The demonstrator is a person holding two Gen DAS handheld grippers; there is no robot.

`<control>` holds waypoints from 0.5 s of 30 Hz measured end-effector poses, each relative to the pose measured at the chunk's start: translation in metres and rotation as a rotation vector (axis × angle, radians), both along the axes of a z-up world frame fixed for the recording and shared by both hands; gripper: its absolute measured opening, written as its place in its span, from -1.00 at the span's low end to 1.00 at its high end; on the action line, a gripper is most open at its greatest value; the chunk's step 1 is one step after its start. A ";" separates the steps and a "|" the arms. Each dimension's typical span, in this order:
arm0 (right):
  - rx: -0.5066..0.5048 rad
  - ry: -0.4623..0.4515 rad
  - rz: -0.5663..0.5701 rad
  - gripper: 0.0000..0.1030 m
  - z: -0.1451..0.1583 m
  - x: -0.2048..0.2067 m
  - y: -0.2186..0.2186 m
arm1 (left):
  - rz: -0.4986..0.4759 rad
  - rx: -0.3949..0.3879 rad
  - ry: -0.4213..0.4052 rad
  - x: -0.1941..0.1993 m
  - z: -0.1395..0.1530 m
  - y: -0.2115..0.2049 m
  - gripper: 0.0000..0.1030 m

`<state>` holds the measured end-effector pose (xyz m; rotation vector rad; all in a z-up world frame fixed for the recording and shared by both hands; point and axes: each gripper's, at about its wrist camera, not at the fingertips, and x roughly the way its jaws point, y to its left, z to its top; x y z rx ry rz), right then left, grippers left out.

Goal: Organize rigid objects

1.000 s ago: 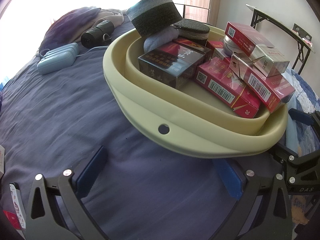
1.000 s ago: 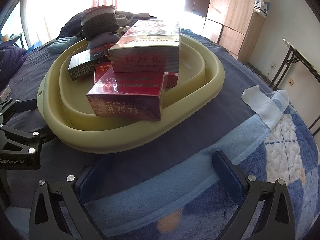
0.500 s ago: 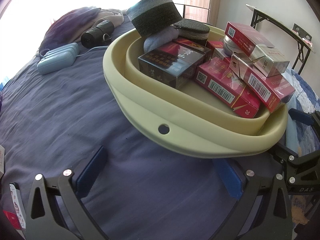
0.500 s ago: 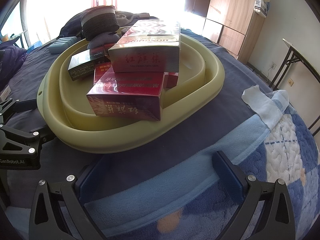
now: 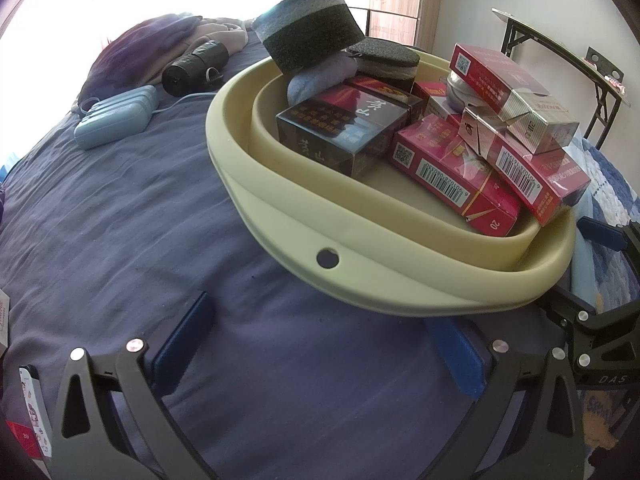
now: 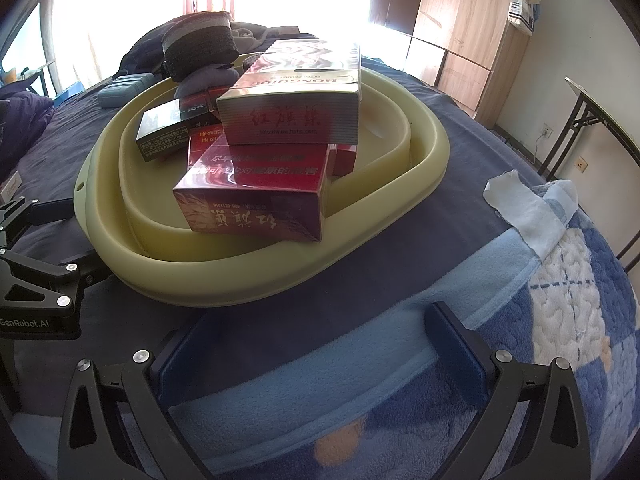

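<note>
Blue-padded left gripper (image 5: 324, 344) spread wide, holding nothing, low over the navy bedspread (image 5: 120, 220) just short of the basin. Right gripper (image 6: 320, 344) likewise parted and unladen, over the pale blue blanket (image 6: 400, 320) near the basin's other side. Cream basin (image 5: 400, 280) resting on the bed, filled with cigarette packs: a dark pack (image 5: 344, 132), red packs (image 5: 456, 172) stacked and tilted, a silver-red pack (image 6: 292, 92) uppermost. Grey foam rolls (image 5: 308, 32) propped at the far rim. Beyond, a light blue case (image 5: 116, 116) lying on the bedspread.

Matt plastic basin (image 5: 400, 280), glossy cartons (image 6: 288, 120)
</note>
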<state>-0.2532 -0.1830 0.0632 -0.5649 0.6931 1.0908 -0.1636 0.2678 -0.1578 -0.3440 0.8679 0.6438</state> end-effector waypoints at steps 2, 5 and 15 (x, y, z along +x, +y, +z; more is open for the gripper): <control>0.000 0.000 0.000 0.99 0.000 0.001 0.000 | 0.000 0.000 0.000 0.000 0.000 0.000 1.00; 0.000 0.000 0.000 0.99 0.000 0.001 -0.001 | 0.000 0.000 0.000 0.000 0.000 0.000 1.00; 0.000 0.000 0.000 0.99 0.000 0.000 0.000 | 0.000 0.000 0.000 0.000 0.000 0.000 1.00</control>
